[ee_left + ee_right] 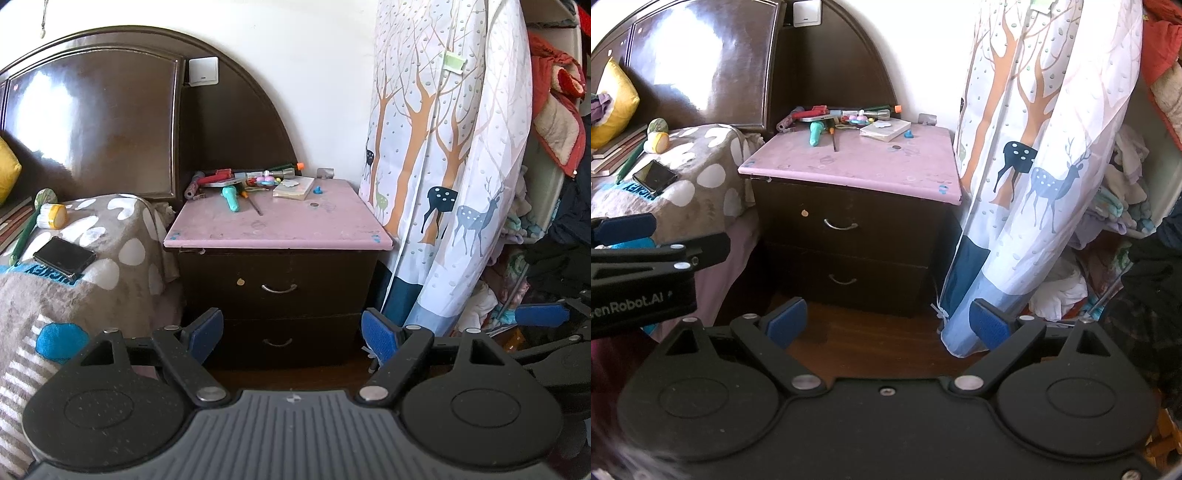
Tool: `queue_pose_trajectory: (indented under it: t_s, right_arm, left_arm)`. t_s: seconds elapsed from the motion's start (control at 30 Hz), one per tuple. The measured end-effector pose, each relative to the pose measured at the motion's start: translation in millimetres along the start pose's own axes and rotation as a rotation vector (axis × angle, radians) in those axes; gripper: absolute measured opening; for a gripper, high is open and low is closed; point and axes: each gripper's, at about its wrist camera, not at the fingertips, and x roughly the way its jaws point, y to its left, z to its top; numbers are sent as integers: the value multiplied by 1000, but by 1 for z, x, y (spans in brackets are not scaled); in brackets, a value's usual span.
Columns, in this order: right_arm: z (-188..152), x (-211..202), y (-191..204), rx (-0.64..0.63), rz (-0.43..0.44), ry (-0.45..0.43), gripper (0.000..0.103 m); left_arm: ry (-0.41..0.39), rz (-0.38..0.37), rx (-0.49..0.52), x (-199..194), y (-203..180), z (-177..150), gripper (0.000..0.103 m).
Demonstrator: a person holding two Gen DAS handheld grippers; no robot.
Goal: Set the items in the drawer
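Note:
A dark nightstand with a pink top (277, 225) (857, 166) stands ahead. Its upper drawer (279, 288) (841, 224) and lower drawer (277, 342) (843, 280) are both shut. At the back of the top lie a teal toy (232, 198) (815, 133), a screwdriver (255, 204) (833, 140), a small box (293, 187) (885, 130) and other small items. My left gripper (291, 332) is open and empty, well short of the drawers. My right gripper (888, 321) is open and empty, over the wooden floor.
A bed with a grey spotted blanket (92, 251) (690, 177) is on the left, with a black phone (64, 256) (655, 176) on it. A deer-print cover (443, 166) (1027, 166) hangs at the right. Clothes are piled further right (1123, 195).

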Motion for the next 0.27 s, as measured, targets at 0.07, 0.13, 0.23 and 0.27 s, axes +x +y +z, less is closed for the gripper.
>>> queue_pose_trajectory:
  t_s: [0.07,0.13,0.23,0.27]
  right_arm:
    - [-1,0,-1,-2,2,1,96]
    - [-2,0,-2,-5,6,4,96]
    - [-2,-1,-3,-8,7,5,96]
    - [-1,-1,-3,-9,8,6,96]
  left_arm:
    - [-1,-2,1,-1,0,0,82]
    - [-1,-6,4,1,2,-1,82]
    - [0,-7,6,1,2,-2,82]
    - [1,-9,8,1,1,-2,82]
